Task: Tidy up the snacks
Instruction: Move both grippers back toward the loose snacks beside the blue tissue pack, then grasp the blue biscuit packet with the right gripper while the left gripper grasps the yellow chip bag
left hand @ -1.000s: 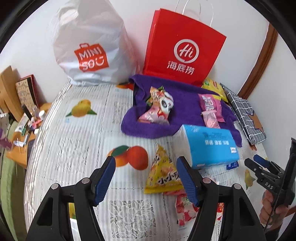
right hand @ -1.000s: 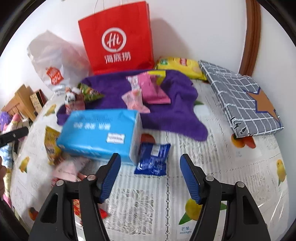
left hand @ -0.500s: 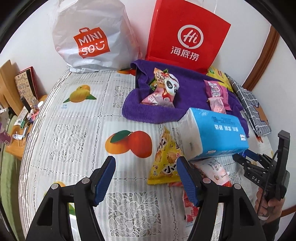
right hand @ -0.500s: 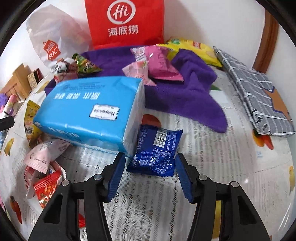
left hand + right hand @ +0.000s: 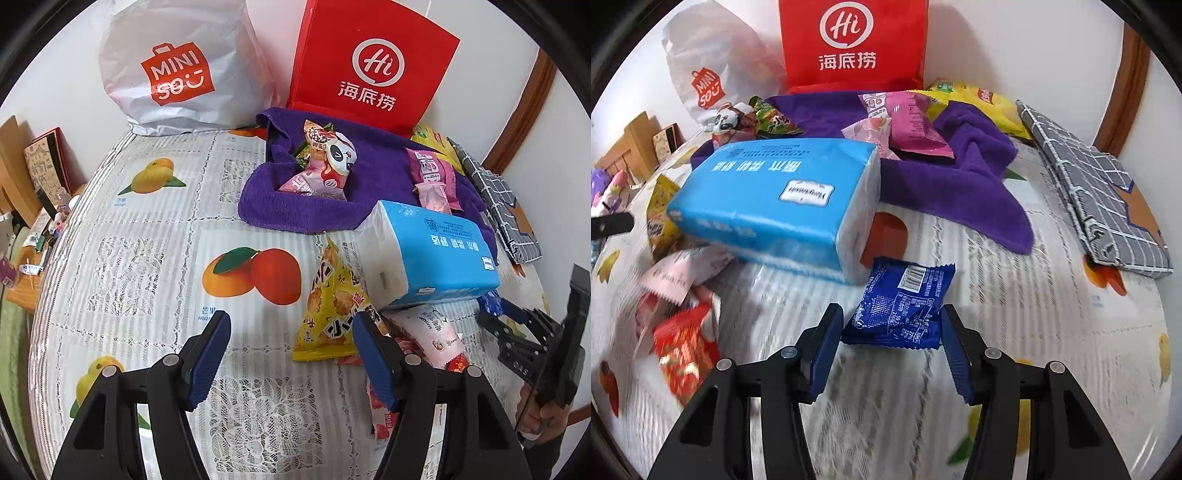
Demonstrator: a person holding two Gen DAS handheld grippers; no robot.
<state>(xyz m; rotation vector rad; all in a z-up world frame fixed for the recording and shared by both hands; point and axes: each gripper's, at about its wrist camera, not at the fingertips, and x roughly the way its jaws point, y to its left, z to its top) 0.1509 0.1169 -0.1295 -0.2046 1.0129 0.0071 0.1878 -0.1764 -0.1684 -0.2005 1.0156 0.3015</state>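
Tissue pack (image 5: 775, 206): one, centre of table, bulky, soft, light.
Purple towel (image 5: 953, 184): one, far, limp; about five snack packets on it.
Yellow packet (image 5: 332, 314): one, near left of tissue pack; crinkly, fragile contents likely.
Blue packet (image 5: 901, 306): one, near right of tissue pack; flat, light, slippery film; take by side edges.
Right gripper (image 5: 890, 350): jaws closing, straddling blue packet, not yet pressing.
Left gripper (image 5: 291, 354): jaws spread, empty.

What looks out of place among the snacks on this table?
The blue tissue pack is no snack, yet it lies tilted atop the yellow packet and pink packet, partly covering them. The purple towel is rumpled.
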